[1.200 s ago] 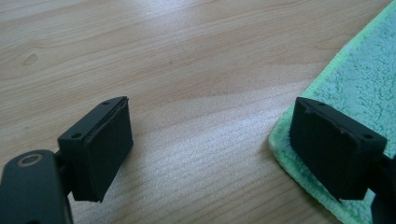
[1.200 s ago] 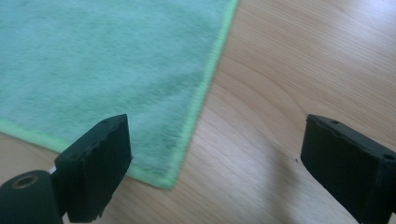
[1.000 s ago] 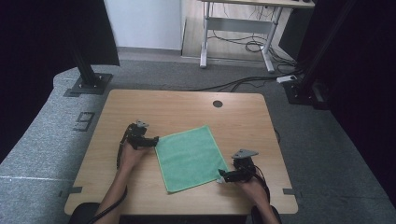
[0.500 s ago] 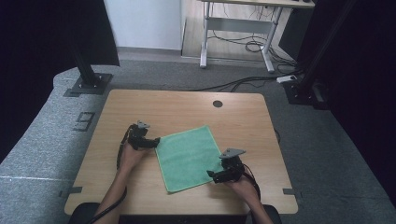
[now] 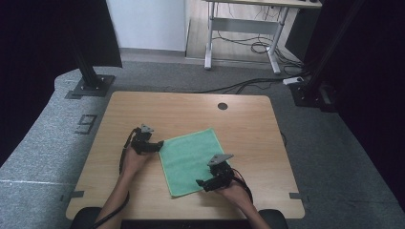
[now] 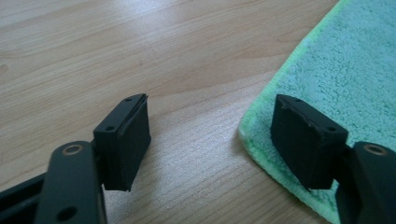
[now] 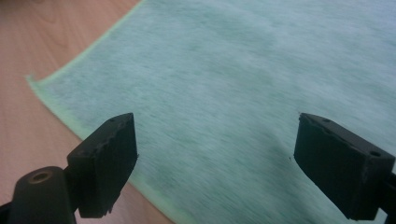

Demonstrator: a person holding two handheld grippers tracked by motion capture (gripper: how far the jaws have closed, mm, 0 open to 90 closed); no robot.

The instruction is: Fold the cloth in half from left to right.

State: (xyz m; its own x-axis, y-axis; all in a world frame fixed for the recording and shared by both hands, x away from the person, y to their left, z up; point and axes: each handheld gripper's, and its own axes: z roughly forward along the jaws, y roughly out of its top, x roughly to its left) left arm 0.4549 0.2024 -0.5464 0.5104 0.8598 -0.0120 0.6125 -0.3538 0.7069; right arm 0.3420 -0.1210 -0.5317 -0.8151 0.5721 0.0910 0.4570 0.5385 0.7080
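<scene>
A green towel (image 5: 191, 157) lies flat on the wooden table (image 5: 253, 138), turned a little askew. My left gripper (image 5: 156, 145) is at the towel's left corner. In the left gripper view its jaws (image 6: 212, 126) stand apart and have just been closing; the towel's corner (image 6: 327, 70) reaches in under the right pad (image 6: 303, 140), with bare wood under the left one. My right gripper (image 5: 203, 183) hovers over the towel's near edge. In the right gripper view it is open (image 7: 215, 154) above the towel (image 7: 243, 70), with nothing between the pads.
A round cable hole (image 5: 222, 106) sits near the table's far edge. Black stand bases (image 5: 90, 86) rest on the grey carpet at the far left and far right. A desk frame (image 5: 243, 28) with loose cables stands behind.
My right gripper has moved left from the towel's right corner to above its near edge. The left hand has stayed at the left corner.
</scene>
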